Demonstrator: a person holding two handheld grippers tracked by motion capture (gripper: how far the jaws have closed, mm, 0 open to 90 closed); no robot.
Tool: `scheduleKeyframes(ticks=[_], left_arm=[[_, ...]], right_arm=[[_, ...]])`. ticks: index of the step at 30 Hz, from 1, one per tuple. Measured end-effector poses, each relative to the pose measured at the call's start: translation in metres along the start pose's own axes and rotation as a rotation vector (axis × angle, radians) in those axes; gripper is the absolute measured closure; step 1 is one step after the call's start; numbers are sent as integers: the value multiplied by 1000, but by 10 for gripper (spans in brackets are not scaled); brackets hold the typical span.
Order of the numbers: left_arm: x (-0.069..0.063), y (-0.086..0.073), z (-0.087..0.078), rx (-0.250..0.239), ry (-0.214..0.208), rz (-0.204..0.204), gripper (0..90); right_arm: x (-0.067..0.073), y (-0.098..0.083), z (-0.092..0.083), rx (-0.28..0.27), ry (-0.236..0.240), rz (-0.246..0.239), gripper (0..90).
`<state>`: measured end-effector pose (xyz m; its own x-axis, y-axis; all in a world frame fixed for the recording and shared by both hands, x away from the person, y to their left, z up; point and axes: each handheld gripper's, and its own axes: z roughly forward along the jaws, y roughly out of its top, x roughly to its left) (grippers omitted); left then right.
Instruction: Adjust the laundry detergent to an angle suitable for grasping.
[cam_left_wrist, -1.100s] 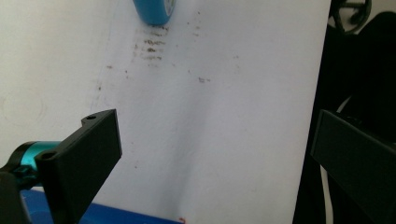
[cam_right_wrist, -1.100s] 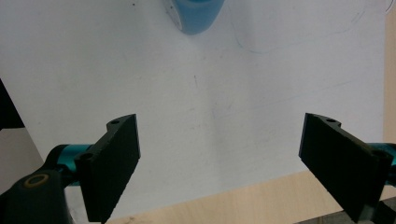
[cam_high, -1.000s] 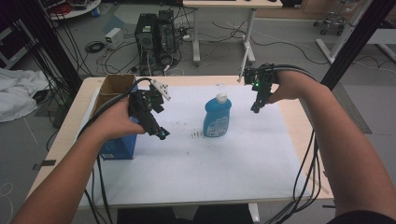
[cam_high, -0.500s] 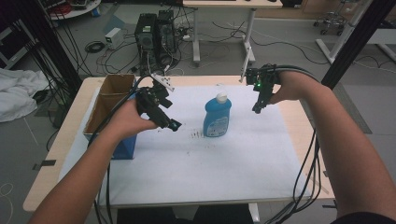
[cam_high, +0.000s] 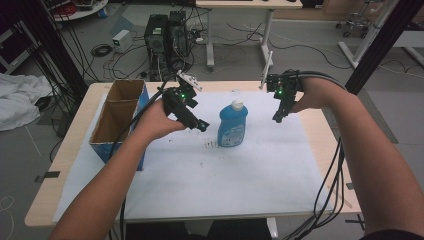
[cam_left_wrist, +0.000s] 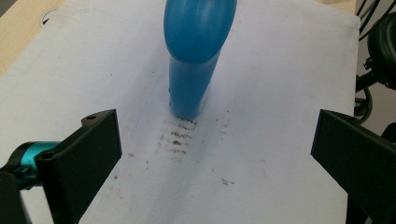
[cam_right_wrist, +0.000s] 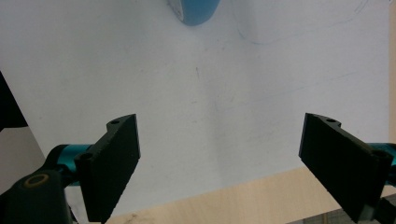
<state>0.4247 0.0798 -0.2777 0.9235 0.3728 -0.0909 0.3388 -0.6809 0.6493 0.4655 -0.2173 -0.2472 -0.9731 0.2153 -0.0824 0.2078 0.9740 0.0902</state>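
Standing upright near the middle of the white sheet (cam_high: 210, 185), the blue detergent bottle (cam_high: 231, 129) with its white cap has the left gripper (cam_high: 201, 125) just beside it at its nine o'clock, jaws spread wide and empty, lined up on the bottle's narrow edge, presumably to close on its flat sides. The right gripper (cam_high: 276, 118) hangs apart at two o'clock, also wide open and holding nothing. At nine o'clock an open cardboard box (cam_high: 118, 117) waits, perhaps as the bottle's destination.
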Motion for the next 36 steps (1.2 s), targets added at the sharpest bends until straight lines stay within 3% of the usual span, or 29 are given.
scheduleKeyframes(ticks=[1,9,18,29,36], left_arm=[[1,2,2,-1,8,17,16],[9,14,15,38,7,32,16],[13,26,36,32,-30,43,17],[20,27,46,20,-44,25,17],[21,32,65,7,-72,22,17]], right_arm=[[-1,-1,1,1,1,-12,116],[2,-2,0,-3,2,-6,116],[-1,-2,2,-14,6,-14,116],[-1,-3,3,-12,7,-9,116],[-1,-2,4,-3,8,-2,116]])
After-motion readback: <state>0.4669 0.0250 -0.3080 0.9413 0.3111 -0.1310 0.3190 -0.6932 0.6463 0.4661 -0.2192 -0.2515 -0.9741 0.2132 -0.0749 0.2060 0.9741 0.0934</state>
